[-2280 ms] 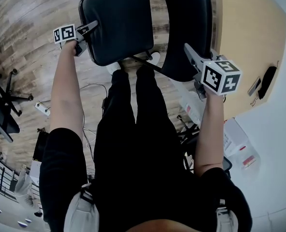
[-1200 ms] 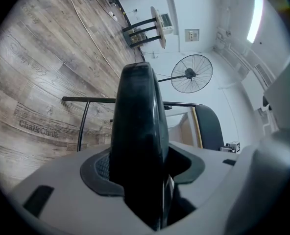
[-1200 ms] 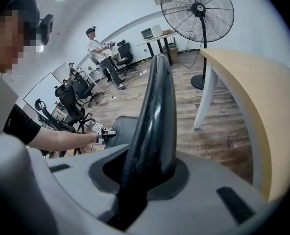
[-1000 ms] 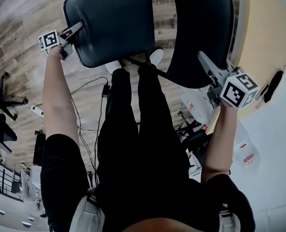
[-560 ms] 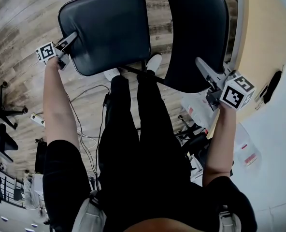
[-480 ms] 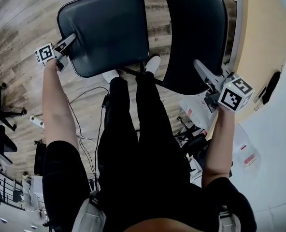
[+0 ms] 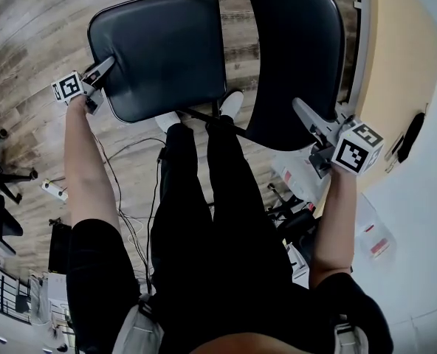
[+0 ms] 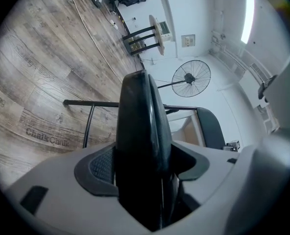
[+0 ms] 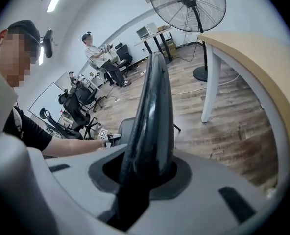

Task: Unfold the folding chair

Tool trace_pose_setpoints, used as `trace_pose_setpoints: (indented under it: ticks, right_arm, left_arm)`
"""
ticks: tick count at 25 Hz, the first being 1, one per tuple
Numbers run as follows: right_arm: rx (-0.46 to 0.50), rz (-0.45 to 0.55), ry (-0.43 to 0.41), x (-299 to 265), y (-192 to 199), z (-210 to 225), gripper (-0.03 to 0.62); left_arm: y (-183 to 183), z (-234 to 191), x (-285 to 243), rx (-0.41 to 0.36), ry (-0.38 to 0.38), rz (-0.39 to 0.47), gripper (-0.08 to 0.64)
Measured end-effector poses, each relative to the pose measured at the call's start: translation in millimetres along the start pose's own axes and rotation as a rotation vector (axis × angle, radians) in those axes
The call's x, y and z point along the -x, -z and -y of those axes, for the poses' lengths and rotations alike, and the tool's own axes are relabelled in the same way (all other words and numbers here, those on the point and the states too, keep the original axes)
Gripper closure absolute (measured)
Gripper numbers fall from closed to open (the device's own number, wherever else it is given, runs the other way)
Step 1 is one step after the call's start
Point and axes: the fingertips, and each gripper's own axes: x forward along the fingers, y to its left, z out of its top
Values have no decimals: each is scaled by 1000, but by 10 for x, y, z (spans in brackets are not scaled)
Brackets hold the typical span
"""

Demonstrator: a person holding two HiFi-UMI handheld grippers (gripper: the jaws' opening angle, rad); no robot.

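black folding chair [image 7: 159,50], seat down

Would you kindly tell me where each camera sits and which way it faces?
Head view: on the person's head, facing steeply down at the seat and backrest; shows forearms, legs, left gripper and right gripper.
Left gripper view: on the left gripper, along its jaws, which have just been opening round the seat's edge, toward a fan.
Right gripper view: on the right gripper, shut on the backrest's edge, facing a table; shows the left forearm.
Shared: both gripper views show the fan.
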Motion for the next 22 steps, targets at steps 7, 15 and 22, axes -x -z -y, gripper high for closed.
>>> trace_pose_setpoints:
  ticks: [7,15,22]
  right_arm:
    - [-29,2,85,50,-17,48,394]
    - [7,107,184,502,-292,17,336]
    - [78,218,156,1095,-637,-292,336]
  left_arm:
    - [-30,-114,373,-159,-244,-23,216]
    - [-77,497,1043,-244,-396,76,216]
    - [208,1632,1453,-346,-459,182,216]
